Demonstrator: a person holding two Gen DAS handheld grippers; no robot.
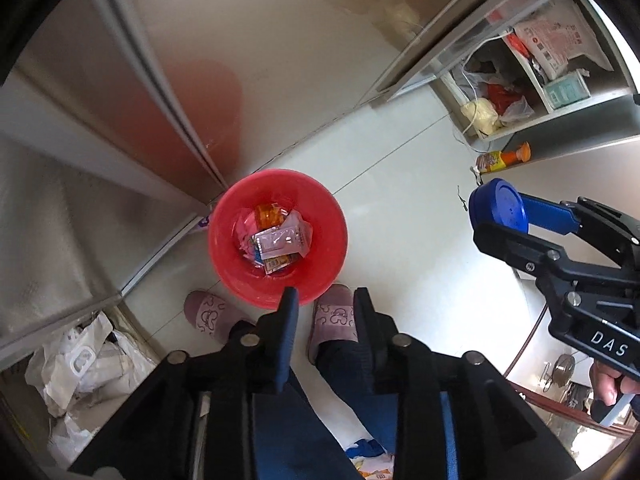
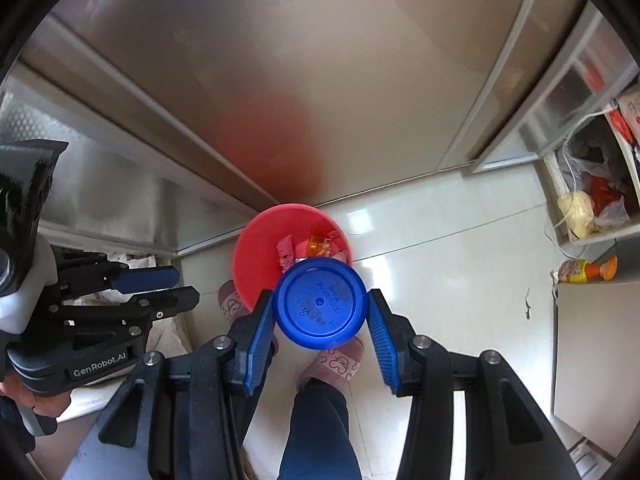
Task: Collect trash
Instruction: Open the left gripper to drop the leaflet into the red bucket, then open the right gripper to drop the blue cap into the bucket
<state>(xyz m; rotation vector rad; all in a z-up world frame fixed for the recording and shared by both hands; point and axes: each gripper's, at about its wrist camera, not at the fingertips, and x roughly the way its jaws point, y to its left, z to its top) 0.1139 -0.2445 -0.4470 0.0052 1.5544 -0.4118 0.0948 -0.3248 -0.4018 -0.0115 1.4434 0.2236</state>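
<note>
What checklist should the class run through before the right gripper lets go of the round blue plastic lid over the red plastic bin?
1. Right gripper clamps the round blue plastic lid: ok.
2. Red plastic bin upright, mouth open: ok.
3. Lid centred over the bin: not ok; the right wrist view shows it over the near rim.
4. Left gripper empty, jaws apart: ok.
5. Pink slippers clear of the drop: cannot tell.

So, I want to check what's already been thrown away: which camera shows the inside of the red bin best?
The left wrist view: it looks straight down into the red bin, wrappers visible. In the right wrist view, the blue lid in the right gripper hides part of it.
</note>
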